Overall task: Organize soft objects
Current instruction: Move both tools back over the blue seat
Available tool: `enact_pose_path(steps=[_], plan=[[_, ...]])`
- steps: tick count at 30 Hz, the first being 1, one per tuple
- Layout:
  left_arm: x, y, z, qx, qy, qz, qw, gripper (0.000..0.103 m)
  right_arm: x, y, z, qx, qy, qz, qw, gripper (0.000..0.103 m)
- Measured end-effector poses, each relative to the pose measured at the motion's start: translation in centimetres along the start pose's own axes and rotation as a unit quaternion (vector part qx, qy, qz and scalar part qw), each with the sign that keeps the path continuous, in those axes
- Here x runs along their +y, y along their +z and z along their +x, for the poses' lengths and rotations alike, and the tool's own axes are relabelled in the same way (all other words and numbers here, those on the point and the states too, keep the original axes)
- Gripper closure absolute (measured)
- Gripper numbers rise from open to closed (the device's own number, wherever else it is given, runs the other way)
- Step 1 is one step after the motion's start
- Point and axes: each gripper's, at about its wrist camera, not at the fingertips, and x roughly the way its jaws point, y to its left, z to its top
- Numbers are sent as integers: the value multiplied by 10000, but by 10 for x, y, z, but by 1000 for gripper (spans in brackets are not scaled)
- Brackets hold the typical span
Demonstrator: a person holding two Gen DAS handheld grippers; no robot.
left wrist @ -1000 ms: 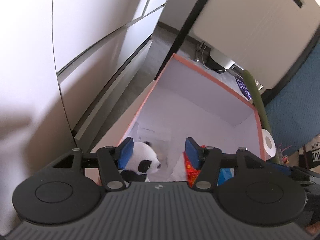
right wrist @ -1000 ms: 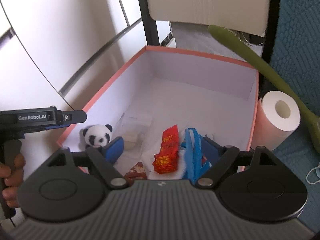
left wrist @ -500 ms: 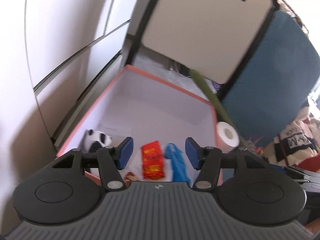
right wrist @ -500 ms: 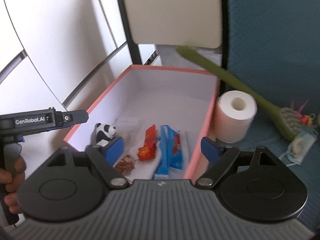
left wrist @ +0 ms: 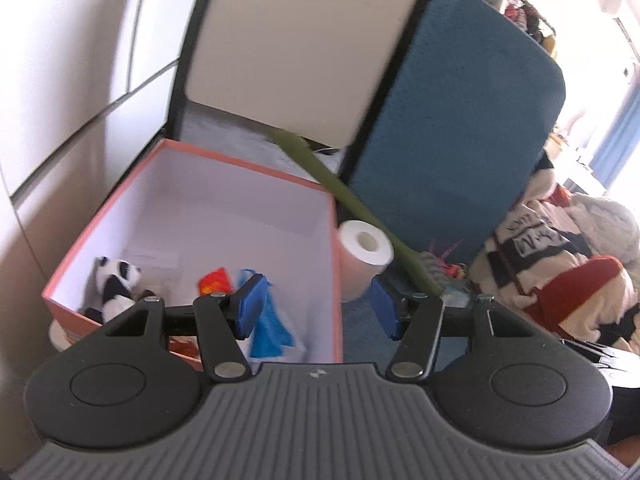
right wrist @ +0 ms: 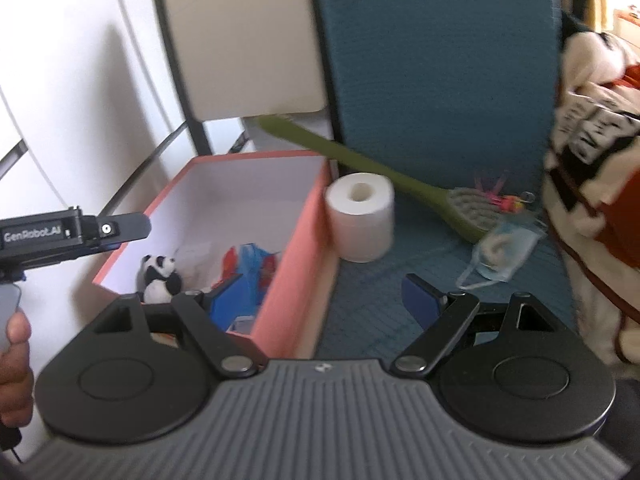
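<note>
— Two grippers, both with nothing in them? How do the tongs stand?

— Apart on each. The left gripper [left wrist: 317,309] has its blue pads spread wide, one pad in front of the box's contents, the other out over the blue mat [left wrist: 362,334]. The right gripper [right wrist: 325,300] is spread the same way, straddling the box's right wall. Neither clamps anything.

— What about the container?

— One box [left wrist: 335,264], salmon-pink outside and white inside, open on top, filling the lower left of the left wrist view and the centre left of the right wrist view.

— And what lies in it?

— All of it sits at the near end. A small panda plush [left wrist: 116,286] is in the near left corner, leaning toward the left wall; from the right wrist view [right wrist: 160,278] it looks nearly upright. Right of it lies a red packet [left wrist: 214,282], then a blue packet [left wrist: 272,326], partly behind the left gripper's pad. Something pale and flat lies on the floor behind the panda; I cannot tell what. The far half of the box floor shows bare white.

— Anything outside it?

— A toilet paper roll [right wrist: 360,216] stands upright just beside the right wall, whether touching I cannot tell. A green long-handled brush [right wrist: 408,190] slants behind it, and a face mask [right wrist: 496,254] lies on the mat at centre right. A heap of clothing [left wrist: 560,272] occupies the right edge.
</note>
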Motion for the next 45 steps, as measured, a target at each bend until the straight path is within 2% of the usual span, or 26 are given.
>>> enact_pose_path(steps=[4,11,27,36,45], plan=[[-24,-11,0,16,-236,65,9997,40,-23,-13,-18,-139,-209,115,9996,17],[-76,-32,-1,117,-602,596,9963,40,-55,-36,-44,-244,-494,379,9978,17],[-140,-78,16,454,-1264,998,9859,40,-104,-74,-76,-412,-965,630,9925,17],[-160,-92,31,542,-1282,1099,9841,40,-128,-96,-75,-341,-1119,866,9894,17],[-171,-95,73,759,-1203,1216,9823,40,-152,-100,-51,-387,-1188,1021,9869,17]])
